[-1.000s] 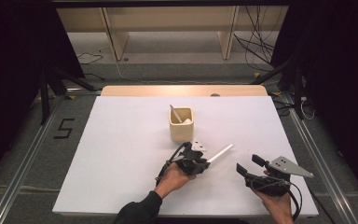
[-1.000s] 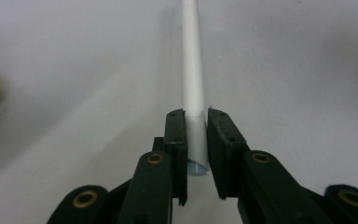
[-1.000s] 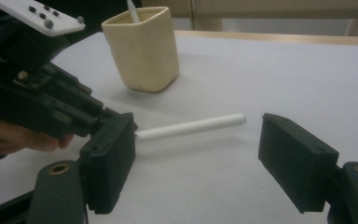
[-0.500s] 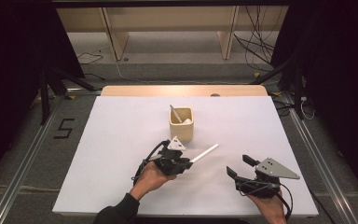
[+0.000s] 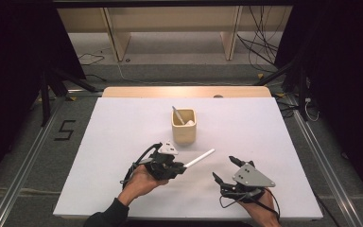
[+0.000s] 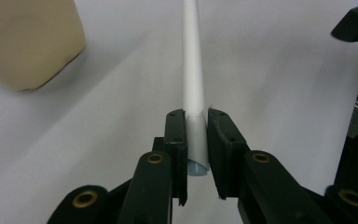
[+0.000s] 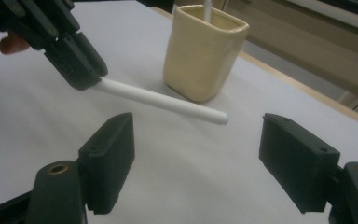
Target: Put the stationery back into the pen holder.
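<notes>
My left gripper [image 5: 182, 166] is shut on the near end of a white stick [image 5: 199, 159], holding it above the white table with its free end pointing up and right. In the left gripper view the jaws clamp the white stick [image 6: 193, 84], with the gripper's midpoint [image 6: 196, 122] on it. My right gripper [image 5: 223, 169] is open, just right of the stick's free end. In the right gripper view the stick [image 7: 163, 101] crosses ahead of the open right gripper [image 7: 198, 140], held by the left gripper [image 7: 70, 56]. A cream cup [image 5: 184, 127] stands behind them.
The cream cup [image 7: 203, 56] holds a thin grey handle and something white. It sits at the left in the left gripper view [image 6: 28, 37]. The white table [image 5: 99, 142] ends in a wooden strip [image 5: 184, 91] at the far side; metal rails run along both sides.
Both grippers have shifted left and slightly nearer. The left one carried the white stick away from the cup's right side. The right gripper stayed open.
</notes>
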A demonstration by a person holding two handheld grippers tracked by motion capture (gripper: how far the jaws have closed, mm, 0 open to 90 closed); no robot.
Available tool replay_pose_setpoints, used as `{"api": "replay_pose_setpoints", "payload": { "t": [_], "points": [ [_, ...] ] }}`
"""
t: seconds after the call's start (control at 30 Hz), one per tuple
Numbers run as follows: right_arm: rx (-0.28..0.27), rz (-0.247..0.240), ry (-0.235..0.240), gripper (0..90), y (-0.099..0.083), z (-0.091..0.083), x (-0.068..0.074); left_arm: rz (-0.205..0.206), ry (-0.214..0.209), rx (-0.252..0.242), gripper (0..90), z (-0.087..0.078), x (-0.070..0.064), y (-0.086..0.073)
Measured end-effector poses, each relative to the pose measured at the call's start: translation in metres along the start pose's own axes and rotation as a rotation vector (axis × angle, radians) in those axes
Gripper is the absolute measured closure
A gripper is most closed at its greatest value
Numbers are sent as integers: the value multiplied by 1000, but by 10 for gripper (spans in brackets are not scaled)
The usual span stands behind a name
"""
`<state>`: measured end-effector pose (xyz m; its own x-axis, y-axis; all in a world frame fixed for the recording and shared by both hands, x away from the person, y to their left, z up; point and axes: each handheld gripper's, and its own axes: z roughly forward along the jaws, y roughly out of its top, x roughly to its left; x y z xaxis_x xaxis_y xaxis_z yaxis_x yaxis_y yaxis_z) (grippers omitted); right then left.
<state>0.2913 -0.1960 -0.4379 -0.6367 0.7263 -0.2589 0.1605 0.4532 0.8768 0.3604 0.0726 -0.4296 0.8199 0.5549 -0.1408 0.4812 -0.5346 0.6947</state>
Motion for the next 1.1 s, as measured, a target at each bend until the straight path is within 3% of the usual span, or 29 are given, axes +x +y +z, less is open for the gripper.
{"api": "replay_pose_setpoints", "payload": {
  "t": [0.23, 0.53, 0.73, 0.87, 1.1],
  "points": [
    [27, -244, -43, 271, 11, 19, 27, 9, -15, 16, 782, -7, -1, -2],
    [86, -547, -114, 301, 8, 43, 54, 22, -37, 48, 781, -10, -5, -2],
    [84, -681, -142, 357, 8, 50, 66, 36, -45, 62, 781, -11, -9, -1],
    [94, -722, -148, 401, 6, 53, 74, 41, -51, 71, 781, -11, -10, -1],
    [104, -835, -160, 506, 3, 58, 84, 48, -59, 87, 781, -11, -12, -1]
  ]
}}
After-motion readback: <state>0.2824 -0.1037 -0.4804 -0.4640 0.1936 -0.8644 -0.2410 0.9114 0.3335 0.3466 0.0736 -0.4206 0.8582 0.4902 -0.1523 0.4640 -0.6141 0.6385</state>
